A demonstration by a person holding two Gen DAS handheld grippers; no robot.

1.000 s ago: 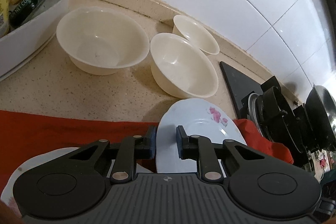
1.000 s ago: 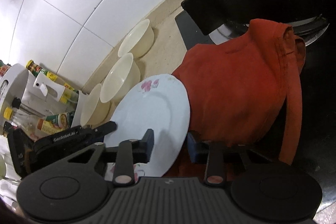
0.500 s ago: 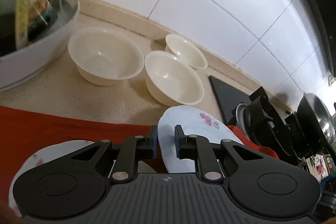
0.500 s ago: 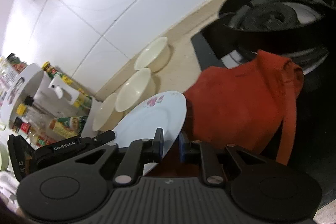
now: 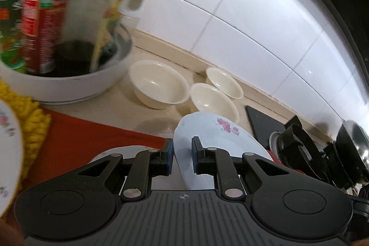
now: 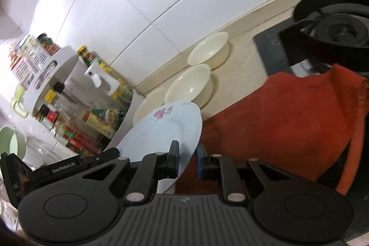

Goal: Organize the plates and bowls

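Note:
A pale blue plate (image 5: 214, 137) with pink flowers hangs tilted above the red cloth (image 5: 92, 135). My left gripper (image 5: 182, 159) is shut on its left rim. In the right wrist view the same plate (image 6: 166, 130) has its right rim between the pads of my right gripper (image 6: 187, 159), which is shut on it, and the left gripper (image 6: 115, 152) meets its other side. Three cream bowls (image 5: 159, 84) (image 5: 214, 100) (image 5: 224, 82) stand empty by the tiled wall beyond. A second white plate (image 5: 115, 153) lies on the cloth under my left fingers.
A white rack of bottles (image 5: 69, 89) stands close on the left, with a yellow knitted mat (image 5: 34, 121) and another floral plate (image 5: 9, 153) beside it. The black stove burner (image 6: 334, 27) is to the right, and the red cloth (image 6: 288, 119) drapes over its edge. A steel pot (image 5: 355, 142) sits farther right.
The right jaws closed on the plate's rim. Both grippers rose with the plate. The left view swung toward the bottle rack, which now looms large.

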